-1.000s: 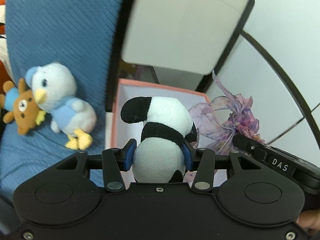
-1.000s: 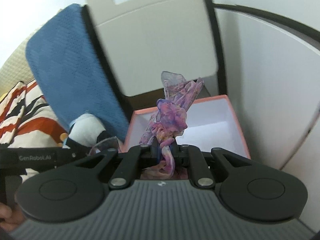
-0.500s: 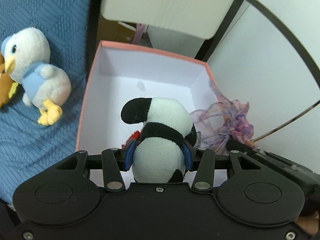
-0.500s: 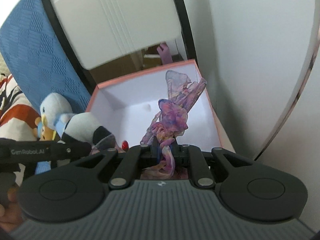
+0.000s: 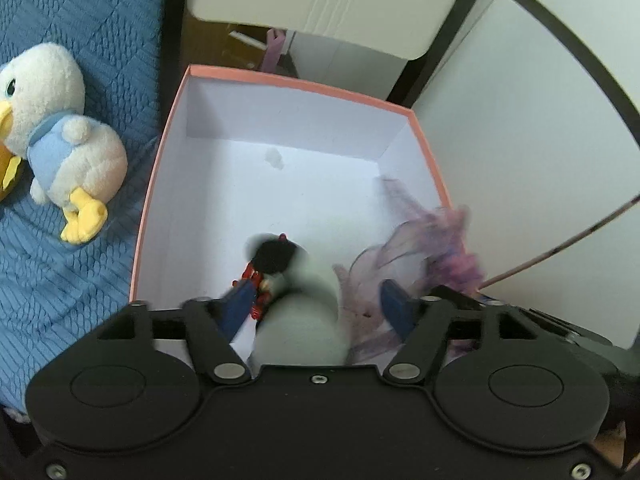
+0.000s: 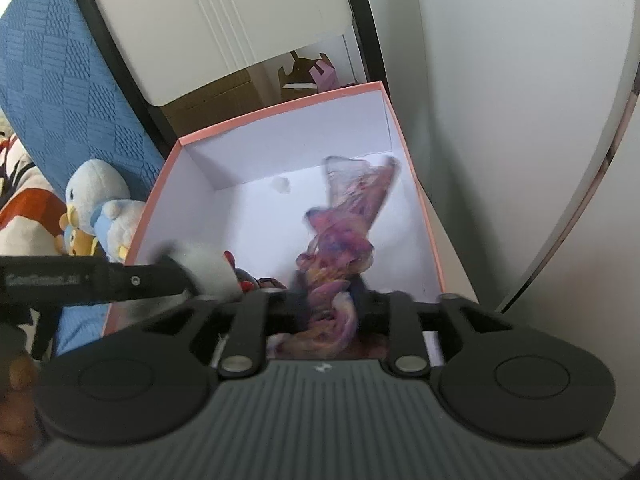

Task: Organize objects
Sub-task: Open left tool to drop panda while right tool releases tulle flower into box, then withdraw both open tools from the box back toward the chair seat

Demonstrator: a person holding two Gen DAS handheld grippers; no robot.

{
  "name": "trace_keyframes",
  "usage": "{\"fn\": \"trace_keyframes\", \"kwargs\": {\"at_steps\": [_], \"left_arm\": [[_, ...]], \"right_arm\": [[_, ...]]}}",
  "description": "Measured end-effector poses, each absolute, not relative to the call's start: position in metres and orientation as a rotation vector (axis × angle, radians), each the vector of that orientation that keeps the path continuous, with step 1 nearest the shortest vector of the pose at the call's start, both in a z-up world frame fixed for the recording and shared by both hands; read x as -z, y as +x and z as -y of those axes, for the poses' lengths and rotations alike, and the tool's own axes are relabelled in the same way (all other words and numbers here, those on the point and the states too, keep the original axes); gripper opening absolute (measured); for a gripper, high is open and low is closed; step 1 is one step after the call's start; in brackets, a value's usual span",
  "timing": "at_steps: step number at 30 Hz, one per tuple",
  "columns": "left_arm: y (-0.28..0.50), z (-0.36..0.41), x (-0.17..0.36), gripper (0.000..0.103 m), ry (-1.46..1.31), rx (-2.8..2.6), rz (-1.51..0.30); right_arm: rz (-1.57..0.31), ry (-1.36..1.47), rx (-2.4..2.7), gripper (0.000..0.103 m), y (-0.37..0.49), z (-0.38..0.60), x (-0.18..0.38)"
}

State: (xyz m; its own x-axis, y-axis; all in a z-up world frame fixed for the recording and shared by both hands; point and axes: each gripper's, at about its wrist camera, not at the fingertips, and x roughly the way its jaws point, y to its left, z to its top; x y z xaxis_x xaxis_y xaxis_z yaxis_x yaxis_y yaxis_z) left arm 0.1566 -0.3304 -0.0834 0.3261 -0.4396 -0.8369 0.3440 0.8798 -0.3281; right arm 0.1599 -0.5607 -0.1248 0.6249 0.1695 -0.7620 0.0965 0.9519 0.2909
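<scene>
A pink box (image 5: pixel 288 82) with a white inside lies below both grippers. My left gripper (image 5: pixel 316 306) hangs over its near end, its jaws opening. The blue pads (image 5: pixel 240 304) stand clear of the black-and-white panda plush (image 5: pixel 298 316), which is blurred and dropping between them. My right gripper (image 6: pixel 328 300) is beside it to the right, its jaws opening too. The purple-pink gauze scarf (image 6: pixel 340 232) hangs loose between its fingers, trailing into the box (image 6: pixel 280 112). The panda (image 6: pixel 204 268) and the left gripper's finger (image 6: pixel 100 280) show at the left of the right wrist view.
A small red toy (image 5: pixel 256 280) lies in the box under the panda. A white-and-blue duck plush (image 5: pixel 60 140) rests on the blue quilted cushion (image 5: pixel 60 260) left of the box. A beige chair back (image 5: pixel 328 0) and white panels stand behind and to the right.
Both grippers sank toward the box, then their jaws spread. The panda has slipped out of the left pads and the scarf has come loose from the right fingers.
</scene>
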Motion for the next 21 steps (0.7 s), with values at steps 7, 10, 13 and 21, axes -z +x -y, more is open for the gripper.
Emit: {"fn": "trace_keyframes", "kwargs": {"at_steps": [7,10,13,21], "left_arm": [[0.149,0.318,0.058,0.074,-0.107,0.529,-1.085],[0.146,0.308,0.045,0.074,-0.113,0.533,-1.053],[0.142,0.296,0.029,0.074,-0.119,0.535,-1.014],[0.129,0.257,-0.008,0.075,-0.151,0.544,-0.924]], "right_arm": [[-0.84,0.311,-0.036,0.044,0.154,0.553,0.101],[-0.809,0.293,-0.042,0.044,0.148,0.545,0.085],[-0.778,0.286,-0.055,0.044,0.142,0.536,0.068],[-0.707,0.284,-0.073,0.044,0.125,0.508,0.033]]}}
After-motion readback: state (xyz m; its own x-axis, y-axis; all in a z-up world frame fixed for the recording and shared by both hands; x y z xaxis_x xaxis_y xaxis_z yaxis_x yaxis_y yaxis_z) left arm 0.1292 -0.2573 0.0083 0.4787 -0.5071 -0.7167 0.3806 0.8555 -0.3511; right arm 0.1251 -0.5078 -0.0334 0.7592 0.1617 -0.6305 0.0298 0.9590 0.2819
